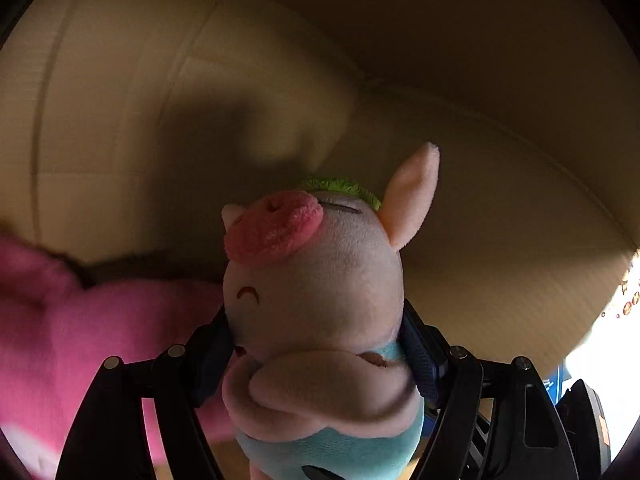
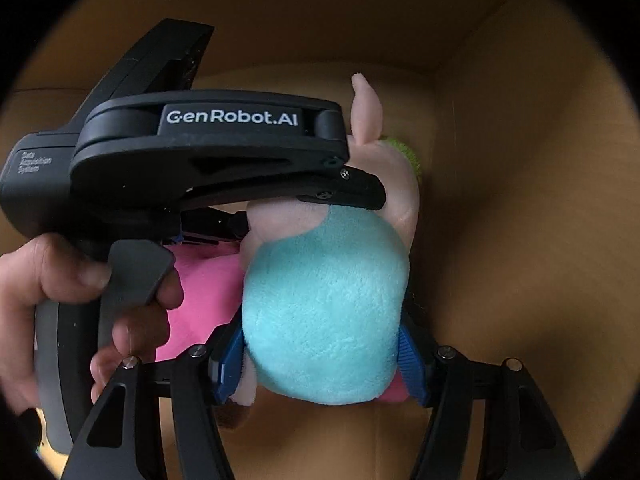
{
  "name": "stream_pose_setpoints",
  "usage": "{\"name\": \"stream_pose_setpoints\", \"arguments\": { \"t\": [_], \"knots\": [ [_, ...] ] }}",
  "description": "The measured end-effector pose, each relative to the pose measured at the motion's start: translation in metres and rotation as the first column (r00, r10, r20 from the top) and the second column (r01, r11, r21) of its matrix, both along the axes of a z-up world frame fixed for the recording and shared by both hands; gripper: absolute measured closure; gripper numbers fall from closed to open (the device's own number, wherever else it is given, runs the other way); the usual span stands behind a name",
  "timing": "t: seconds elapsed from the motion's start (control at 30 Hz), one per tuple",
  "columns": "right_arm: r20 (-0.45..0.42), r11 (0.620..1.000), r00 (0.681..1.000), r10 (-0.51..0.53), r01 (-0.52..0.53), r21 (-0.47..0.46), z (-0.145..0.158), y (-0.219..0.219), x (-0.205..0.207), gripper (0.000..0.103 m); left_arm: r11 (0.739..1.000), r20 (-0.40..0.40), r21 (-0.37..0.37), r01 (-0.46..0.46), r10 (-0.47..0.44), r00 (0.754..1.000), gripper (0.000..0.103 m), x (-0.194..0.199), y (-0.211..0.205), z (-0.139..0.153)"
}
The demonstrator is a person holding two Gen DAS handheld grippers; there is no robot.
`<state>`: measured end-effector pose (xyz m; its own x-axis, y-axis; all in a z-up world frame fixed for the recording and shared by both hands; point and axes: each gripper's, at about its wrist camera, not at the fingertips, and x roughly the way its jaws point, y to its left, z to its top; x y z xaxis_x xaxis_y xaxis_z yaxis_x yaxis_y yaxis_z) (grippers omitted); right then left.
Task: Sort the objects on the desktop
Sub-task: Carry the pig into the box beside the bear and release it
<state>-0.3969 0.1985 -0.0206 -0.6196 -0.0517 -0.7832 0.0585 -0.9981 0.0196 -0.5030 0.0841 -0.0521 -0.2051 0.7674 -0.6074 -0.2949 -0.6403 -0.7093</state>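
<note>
A plush pig (image 1: 316, 300) with a pink snout, green tuft and light blue clothes is held inside a cardboard box (image 1: 500, 208). My left gripper (image 1: 316, 360) is shut on the pig at its neck. My right gripper (image 2: 322, 364) is shut on the pig's blue lower body (image 2: 324, 320). The left gripper's black body (image 2: 208, 148) and the hand holding it cross the right wrist view, above the pig. A pink plush (image 1: 80, 344) lies in the box to the left, below the pig; it also shows in the right wrist view (image 2: 200, 300).
Brown cardboard walls (image 2: 520, 200) and floor surround both grippers on all sides. A bright opening with a printed edge (image 1: 624, 300) shows at the far right of the left wrist view.
</note>
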Motion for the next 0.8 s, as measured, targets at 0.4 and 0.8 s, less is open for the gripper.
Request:
{"name": "stream_pose_setpoints", "arguments": {
  "t": [0.4,0.8],
  "knots": [
    [0.171,0.984,0.980,-0.104,0.077,0.159,-0.043,0.012,-0.047,0.038,0.997,0.170,-0.039,0.061,-0.053,0.984,0.013,-0.052,0.024,-0.075],
    [0.109,0.975,0.993,-0.048,0.023,0.222,-0.007,-0.009,-0.010,0.001,0.987,0.038,-0.154,0.054,-0.048,0.998,0.005,-0.032,-0.011,-0.034]
  ]
}}
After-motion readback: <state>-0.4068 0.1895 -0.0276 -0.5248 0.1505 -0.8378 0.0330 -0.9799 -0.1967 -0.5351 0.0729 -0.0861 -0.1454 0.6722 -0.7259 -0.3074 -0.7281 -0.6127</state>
